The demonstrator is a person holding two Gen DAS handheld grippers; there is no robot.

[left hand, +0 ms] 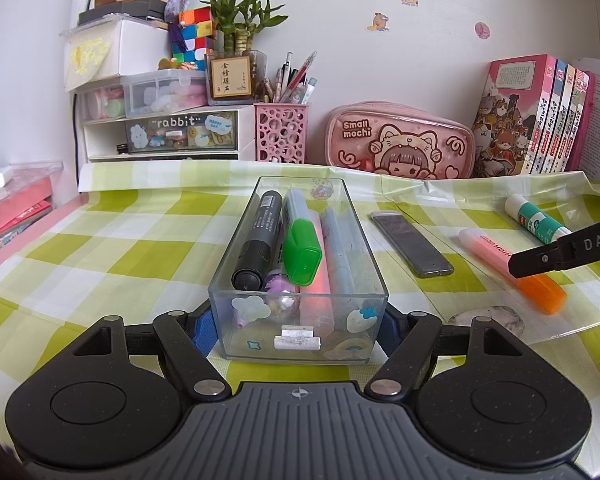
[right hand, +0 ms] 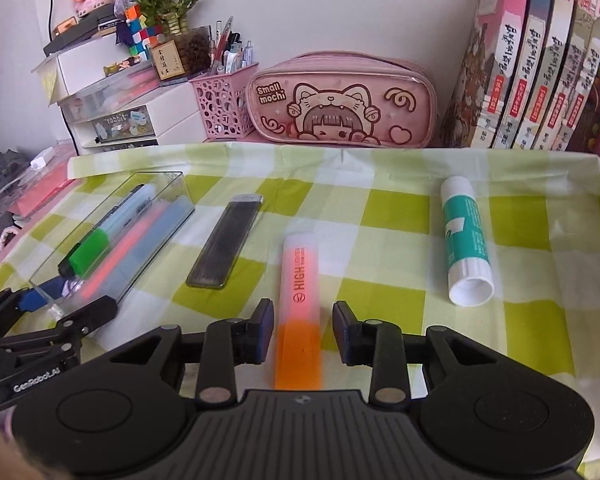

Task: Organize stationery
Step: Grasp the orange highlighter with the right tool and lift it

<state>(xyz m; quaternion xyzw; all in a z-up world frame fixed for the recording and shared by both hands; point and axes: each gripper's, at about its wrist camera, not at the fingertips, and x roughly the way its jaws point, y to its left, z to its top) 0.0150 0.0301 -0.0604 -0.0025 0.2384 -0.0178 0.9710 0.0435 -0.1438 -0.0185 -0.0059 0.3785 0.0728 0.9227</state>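
Right wrist | right tongs (right hand: 302, 332) released, straddling pink orange-capped plastic highlighter (right hand: 300, 280) for pickup | left tongs (left hand: 298, 332) clenched, steadying clear rectangular plastic box (left hand: 300, 320)

Clear glossy plastic box (left hand: 300, 312)

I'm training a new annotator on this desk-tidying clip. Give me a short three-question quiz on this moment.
1. True or false: the glue stick lies inside the clear box.
2. What lies between the right gripper jaws? A) orange-capped highlighter B) dark lead case C) pink pencil case
3. Which gripper is clamped on the clear box?

Key: 1 false, it lies on the checked cloth. 2 A. 3 the left gripper.
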